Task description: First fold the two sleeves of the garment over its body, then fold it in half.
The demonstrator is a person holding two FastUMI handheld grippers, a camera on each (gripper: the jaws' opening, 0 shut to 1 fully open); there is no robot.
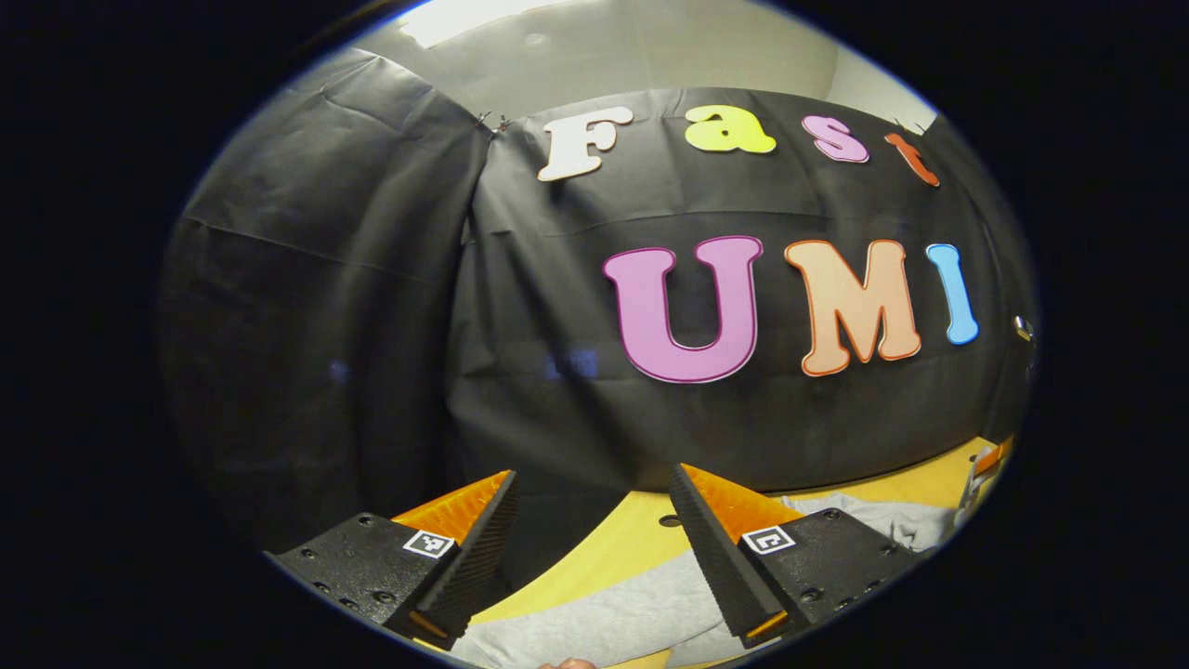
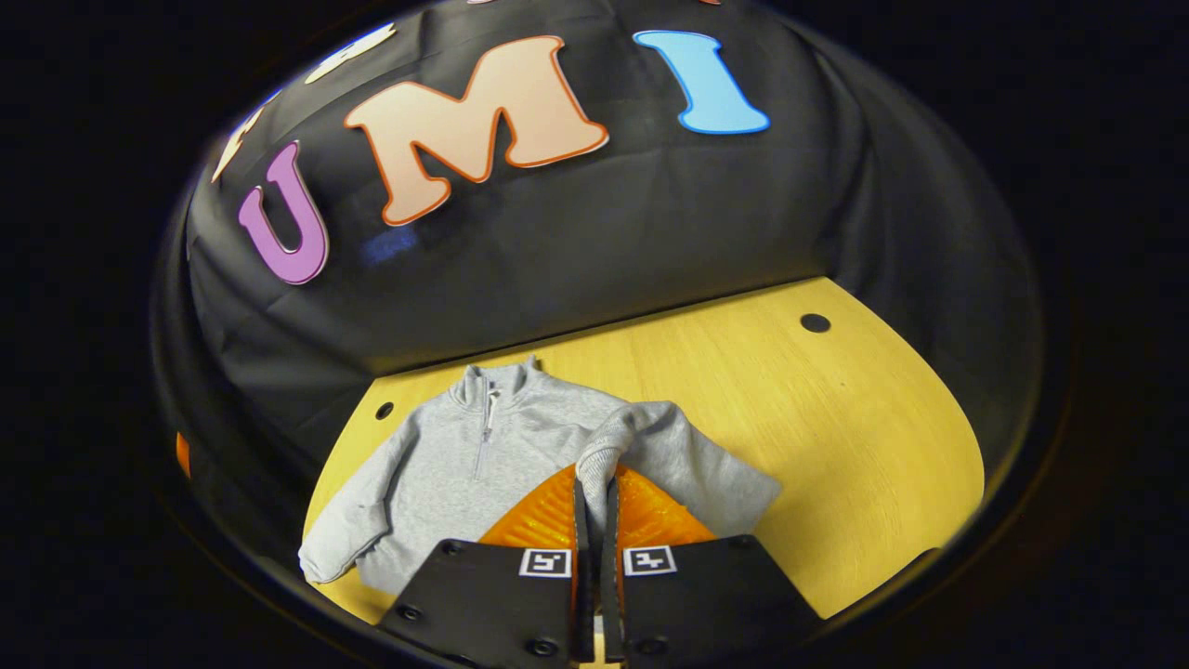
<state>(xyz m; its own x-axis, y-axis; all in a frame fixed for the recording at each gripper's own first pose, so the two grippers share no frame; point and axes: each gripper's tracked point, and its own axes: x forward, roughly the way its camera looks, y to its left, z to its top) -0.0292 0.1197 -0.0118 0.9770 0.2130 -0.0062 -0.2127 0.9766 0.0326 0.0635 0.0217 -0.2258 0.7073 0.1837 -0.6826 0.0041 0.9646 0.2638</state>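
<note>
Right gripper view, grey zip-neck garment flat on table, right gripper fingers clenched on its cuff, left gripper fingers apart.

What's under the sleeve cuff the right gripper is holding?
The right gripper pinches the ribbed sleeve cuff above the grey sweater body. Its fingers hide the fabric and table directly beneath.

Grey zip-neck garment lies flat on the table, one cuffed sleeve lifted over its body.
</note>
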